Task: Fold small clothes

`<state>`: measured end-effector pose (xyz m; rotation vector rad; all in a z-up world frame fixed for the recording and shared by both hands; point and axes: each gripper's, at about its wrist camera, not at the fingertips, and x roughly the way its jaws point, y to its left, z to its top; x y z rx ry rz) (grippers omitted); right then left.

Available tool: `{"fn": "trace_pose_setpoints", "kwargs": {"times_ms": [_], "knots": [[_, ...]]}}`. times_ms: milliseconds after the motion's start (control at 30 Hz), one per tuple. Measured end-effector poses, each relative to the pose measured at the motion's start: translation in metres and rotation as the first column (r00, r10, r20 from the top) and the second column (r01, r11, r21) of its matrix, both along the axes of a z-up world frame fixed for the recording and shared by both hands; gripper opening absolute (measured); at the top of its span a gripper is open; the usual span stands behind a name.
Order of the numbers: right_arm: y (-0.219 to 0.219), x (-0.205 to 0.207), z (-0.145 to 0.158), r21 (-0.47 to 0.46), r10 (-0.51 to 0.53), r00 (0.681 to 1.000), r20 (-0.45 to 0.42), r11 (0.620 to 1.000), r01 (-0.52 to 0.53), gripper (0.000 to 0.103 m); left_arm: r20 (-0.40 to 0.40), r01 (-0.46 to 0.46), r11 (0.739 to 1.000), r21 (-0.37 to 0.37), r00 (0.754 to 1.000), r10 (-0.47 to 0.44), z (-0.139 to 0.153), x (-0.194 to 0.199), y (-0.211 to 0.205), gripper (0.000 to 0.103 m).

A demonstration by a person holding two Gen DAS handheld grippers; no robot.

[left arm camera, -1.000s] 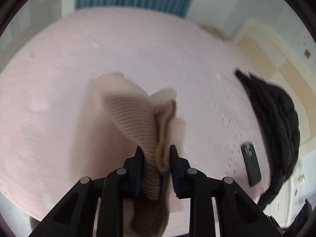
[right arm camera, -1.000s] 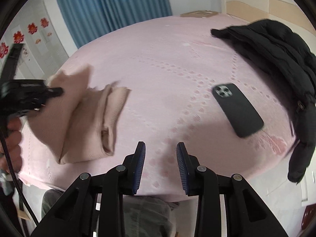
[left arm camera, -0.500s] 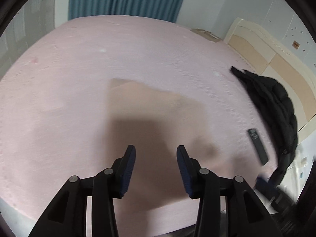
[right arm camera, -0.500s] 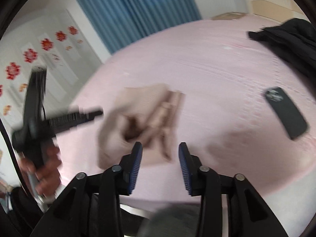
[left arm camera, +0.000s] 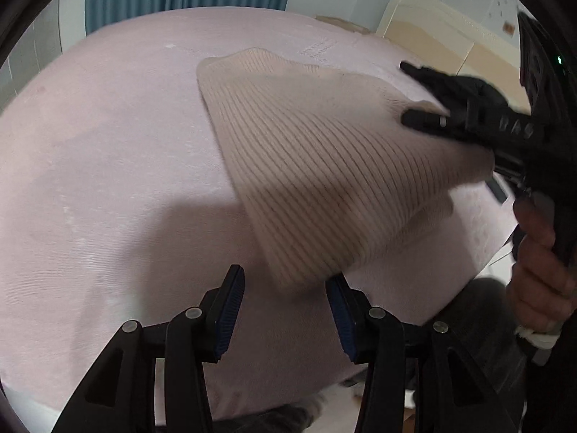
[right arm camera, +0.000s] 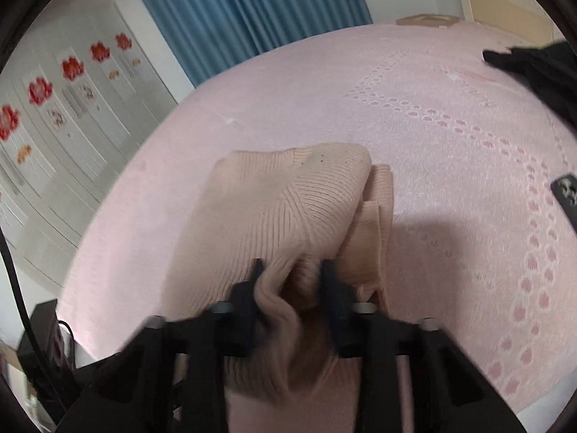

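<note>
The right gripper (right arm camera: 288,281) is closing on a bunched edge of the beige ribbed knit garment (left arm camera: 324,166) on the pink bedspread (left arm camera: 108,144); the left gripper (left arm camera: 285,310), jaws apart and narrowing, is nearing its closest corner. Next, I'd judge, it needs to pinch that corner.

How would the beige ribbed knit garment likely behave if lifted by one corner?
The beige ribbed knit garment would probably droop: it bunches into soft folds between the closing right gripper. It seems light and unlikely to slip, since the ribbing gives grip.

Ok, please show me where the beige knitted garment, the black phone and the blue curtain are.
beige knitted garment (left arm camera: 324,180), left wrist view, ribbed middle.
black phone (right arm camera: 568,195), right wrist view, corner at the picture's right edge.
blue curtain (right arm camera: 252,11), right wrist view, middle pleats.
</note>
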<state>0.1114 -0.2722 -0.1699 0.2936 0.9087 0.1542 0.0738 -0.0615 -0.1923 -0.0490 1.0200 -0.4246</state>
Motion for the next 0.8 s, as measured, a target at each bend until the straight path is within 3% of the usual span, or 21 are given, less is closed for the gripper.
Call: {"fn": "trace_pose_setpoints", "kwargs": {"times_ms": [33,167,200,233,300,467,567,633,667,700,800], "knots": [[-0.001,0.000,0.003,-0.011,0.020,0.999,0.030,1.000,-0.019,0.012,0.017,0.018,0.999,-0.039,1.000,-0.018,0.001,0.000,0.001,0.021],[-0.027,-0.024,0.018,0.059,0.002,0.981,0.195,0.998,-0.014,0.010,0.044,0.000,0.988,-0.153,0.999,0.006,-0.004,0.000,0.018,0.014],[-0.031,-0.025,0.012,0.054,-0.014,0.984,0.175,0.999,0.004,0.010,0.034,0.000,0.985,-0.175,0.999,0.006,-0.006,0.000,0.022,0.014],[-0.032,-0.020,-0.005,-0.008,-0.034,0.994,0.100,0.999,0.035,0.010,0.027,0.001,0.982,-0.186,1.000,0.004,-0.009,0.001,0.022,0.014],[-0.037,-0.010,-0.017,0.008,-0.059,0.998,0.000,0.998,0.059,0.010,0.006,0.002,0.979,-0.205,1.000,-0.001,-0.013,0.002,0.022,0.014],[-0.018,-0.001,-0.009,-0.101,-0.032,0.999,0.025,0.994,0.034,0.017,-0.008,0.003,0.979,-0.204,1.000,-0.004,-0.015,0.004,0.023,0.017],[-0.011,0.005,-0.008,-0.107,-0.046,0.998,0.047,0.993,0.051,0.024,-0.022,-0.003,0.979,-0.203,1.000,-0.002,-0.014,0.007,0.024,0.023],[-0.014,0.013,-0.008,-0.100,-0.070,0.996,0.051,0.992,0.075,0.023,-0.030,-0.009,0.979,-0.204,1.000,0.003,-0.015,0.010,0.020,0.023],[-0.014,0.017,-0.006,-0.103,-0.071,0.996,0.053,0.992,0.076,0.013,-0.033,-0.016,0.979,-0.205,0.999,0.010,-0.015,0.012,0.020,0.023],[-0.015,0.018,-0.004,-0.099,-0.063,0.996,0.062,0.993,0.069,0.013,-0.030,-0.029,0.976,-0.214,0.999,0.023,-0.013,0.013,0.020,0.024],[-0.024,0.004,0.014,-0.063,-0.024,0.985,0.169,0.997,0.035,0.011,0.002,-0.030,0.968,-0.247,0.999,0.032,-0.007,0.013,0.022,0.014]]}}
